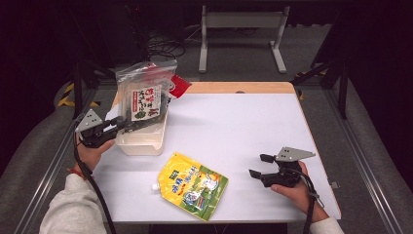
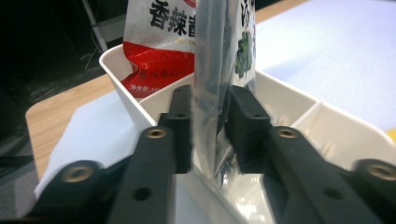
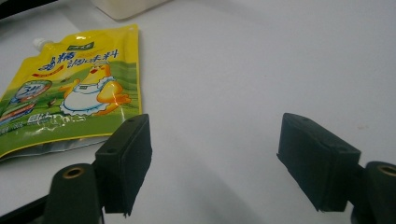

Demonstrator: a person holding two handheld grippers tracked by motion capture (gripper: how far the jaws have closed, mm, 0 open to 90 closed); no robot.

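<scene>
At a white worktop (image 1: 243, 126) with a wooden far edge, a person in grey sleeves works a two-jaw tool in each hand. The left tool (image 1: 127, 126) reaches from the worktop's left side into a white plastic bin (image 1: 141, 142), its black jaws drawn in on the lower edge of a clear seaweed packet (image 1: 145, 100) that stands upright in the bin. In the left gripper view the pads (image 2: 245, 119) sit against both faces of the clear seaweed packet (image 2: 219, 74), gripping the film between them, with the white plastic bin (image 2: 285, 105) and its inner dividers behind. A red and white snack bag (image 2: 161, 42) stands in the far compartment, just behind the held packet; from the high view the red and white snack bag (image 1: 178, 86) leans out past the bin's far corner.

The right tool (image 1: 258, 165) rests low over the worktop's near right part, well apart from the bin, jaws spread wide with nothing between them. The right gripper view shows the right tool (image 3: 215, 158) with bare white surface between its pads.

A yellow chicken-print pouch (image 1: 194, 185) lies flat near the front edge, between the two hands, its white spout pointing left. The yellow chicken-print pouch (image 3: 70, 88) lies just beyond the right tool's left-hand jaw, not touching it
</scene>
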